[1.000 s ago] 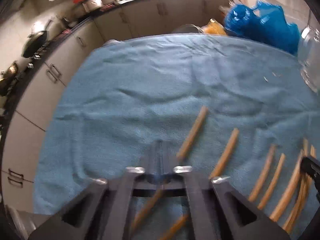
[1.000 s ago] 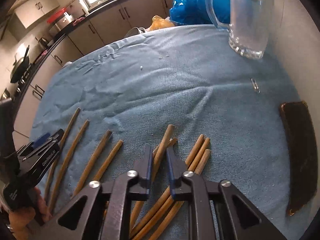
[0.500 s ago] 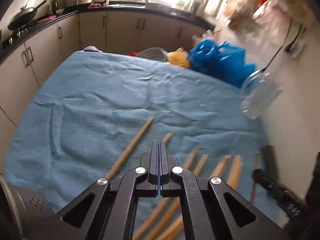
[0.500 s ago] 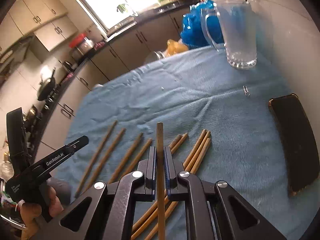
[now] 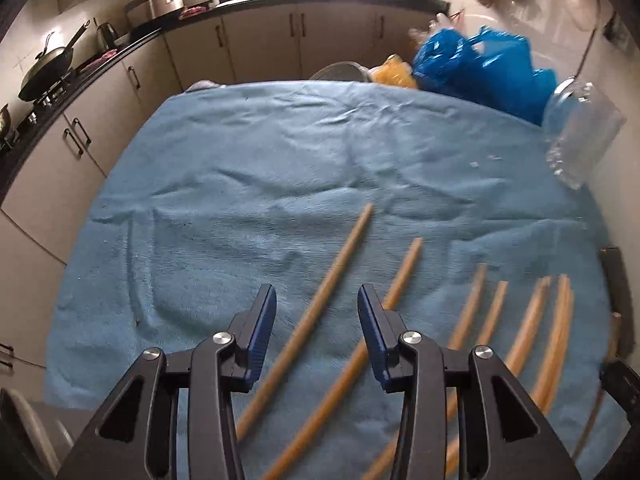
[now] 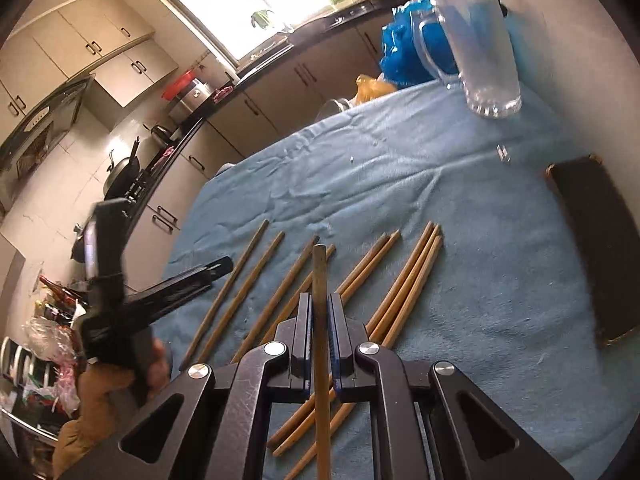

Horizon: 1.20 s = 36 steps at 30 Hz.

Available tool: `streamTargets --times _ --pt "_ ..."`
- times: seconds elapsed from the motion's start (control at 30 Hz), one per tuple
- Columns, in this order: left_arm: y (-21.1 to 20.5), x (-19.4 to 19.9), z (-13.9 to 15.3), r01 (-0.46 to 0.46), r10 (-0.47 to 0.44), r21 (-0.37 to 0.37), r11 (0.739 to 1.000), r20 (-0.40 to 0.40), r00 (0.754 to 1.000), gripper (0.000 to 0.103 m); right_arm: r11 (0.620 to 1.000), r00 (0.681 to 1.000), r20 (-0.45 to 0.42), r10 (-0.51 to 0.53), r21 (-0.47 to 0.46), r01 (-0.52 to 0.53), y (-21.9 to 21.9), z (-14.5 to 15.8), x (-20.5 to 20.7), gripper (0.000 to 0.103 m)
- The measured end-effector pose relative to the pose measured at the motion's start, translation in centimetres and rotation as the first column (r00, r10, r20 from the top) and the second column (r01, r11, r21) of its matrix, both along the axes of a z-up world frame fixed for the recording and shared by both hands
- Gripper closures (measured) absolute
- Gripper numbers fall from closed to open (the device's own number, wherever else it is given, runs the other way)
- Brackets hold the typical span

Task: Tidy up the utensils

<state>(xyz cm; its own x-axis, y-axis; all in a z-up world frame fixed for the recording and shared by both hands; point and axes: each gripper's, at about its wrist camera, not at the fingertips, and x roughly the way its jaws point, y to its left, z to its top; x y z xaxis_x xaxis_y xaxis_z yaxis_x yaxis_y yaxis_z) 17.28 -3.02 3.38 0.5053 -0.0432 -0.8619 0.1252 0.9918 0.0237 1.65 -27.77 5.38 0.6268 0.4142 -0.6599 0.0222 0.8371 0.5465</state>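
Observation:
Several wooden chopsticks [image 5: 404, 280] lie side by side on a blue towel [image 5: 260, 168]; they also show in the right wrist view [image 6: 408, 276]. My left gripper [image 5: 316, 300] is open and empty, low over the leftmost chopstick [image 5: 320, 304]. It shows from outside in the right wrist view [image 6: 208, 270]. My right gripper [image 6: 320, 304] is shut on one chopstick [image 6: 320, 276], held lifted above the row and pointing forward.
A clear glass mug [image 6: 480, 48] stands at the towel's far right, also in the left wrist view [image 5: 580, 136]. A dark flat case [image 6: 592, 240] lies along the right edge. A blue plastic bag [image 5: 480, 68] sits behind. Kitchen cabinets and counter run along the left.
My left gripper has opened from shut and now sits over the leftmost chopstick. My right gripper has closed on a chopstick and lifted it off the towel.

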Motion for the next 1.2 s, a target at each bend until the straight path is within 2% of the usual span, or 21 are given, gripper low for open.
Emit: streamTargets --times 0.07,0.13,0.27,0.37,0.4,0.47,0.5,0.53,0.57,0.6,0.7,0.9,1.03,1.2 --pt "0.1 0.1 -0.2 0.002 -0.003 -0.027 1.0 -0.016 1.0 0.062 1.0 1.0 -0.008 0.01 0.014 -0.01 0.0 -0.5 0.4 0.095" --pt "-0.2 -0.2 0.1 0.022 -0.021 -0.062 0.998 0.008 1.0 0.062 1.0 1.0 -0.01 0.017 0.022 -0.017 0.1 -0.7 0.7 0.095" --pt "-3.0 -0.9 -0.5 0.139 -0.139 -0.017 0.99 0.012 0.99 0.062 0.999 1.0 -0.01 0.03 0.04 -0.029 -0.1 -1.3 1.4 0.095" --pt "-4.6 -1.2 -1.7 0.189 -0.189 -0.005 0.982 -0.022 0.982 0.062 0.998 0.999 -0.011 0.031 0.047 -0.03 -0.1 -1.5 1.5 0.095" --pt "-4.8 -1.3 -1.8 0.186 -0.186 0.007 0.983 0.002 0.983 0.062 0.998 1.0 -0.011 0.029 0.047 -0.029 -0.1 -1.6 1.4 0.095" --pt "-4.8 -1.2 -1.8 0.171 -0.171 -0.002 0.985 0.002 0.985 0.062 0.998 0.999 -0.011 0.03 0.047 -0.029 -0.2 -1.7 1.3 0.095" --pt "-4.6 -1.2 -1.8 0.166 -0.166 -0.009 0.986 0.0 0.986 0.069 0.998 0.999 -0.01 0.033 0.048 -0.032 -0.3 -1.7 1.2 0.095" --pt "-4.6 -1.3 -1.7 0.158 -0.158 -0.005 0.987 0.002 0.987 0.091 0.998 0.999 -0.009 0.034 0.046 -0.034 -0.3 -1.7 1.2 0.095" --pt "-4.3 -1.3 -1.5 0.15 -0.15 -0.002 0.989 -0.005 0.989 0.093 0.998 0.999 -0.01 0.035 0.044 -0.035 -0.2 -1.7 1.1 0.095" --pt "-3.8 -1.3 -1.4 0.143 -0.144 -0.03 0.989 -0.017 0.989 0.095 0.998 0.999 -0.01 0.037 0.044 -0.037 -0.2 -1.8 1.2 0.095" --pt "-2.9 -1.5 -1.1 0.121 -0.124 -0.098 0.988 -0.024 0.992 0.097 0.998 0.999 -0.009 0.032 0.051 -0.032 -0.3 -1.7 1.2 0.095" --pt "-2.5 -2.5 -0.2 0.116 -0.117 -0.126 0.985 -0.002 0.993 0.097 0.998 1.0 0.012 0.027 0.052 -0.028 -0.3 -1.1 0.6 0.095" --pt "-2.5 -3.8 1.8 0.109 -0.103 -0.147 0.983 0.049 0.994 0.097 0.999 0.999 0.034 0.024 0.041 -0.026 0.0 -0.2 -0.1 0.095" --pt "-2.4 -7.5 5.4 0.13 -0.104 -0.179 0.975 0.148 0.984 0.097 1.0 0.995 0.093 0.021 0.014 -0.023 0.7 1.7 -1.9 0.095"
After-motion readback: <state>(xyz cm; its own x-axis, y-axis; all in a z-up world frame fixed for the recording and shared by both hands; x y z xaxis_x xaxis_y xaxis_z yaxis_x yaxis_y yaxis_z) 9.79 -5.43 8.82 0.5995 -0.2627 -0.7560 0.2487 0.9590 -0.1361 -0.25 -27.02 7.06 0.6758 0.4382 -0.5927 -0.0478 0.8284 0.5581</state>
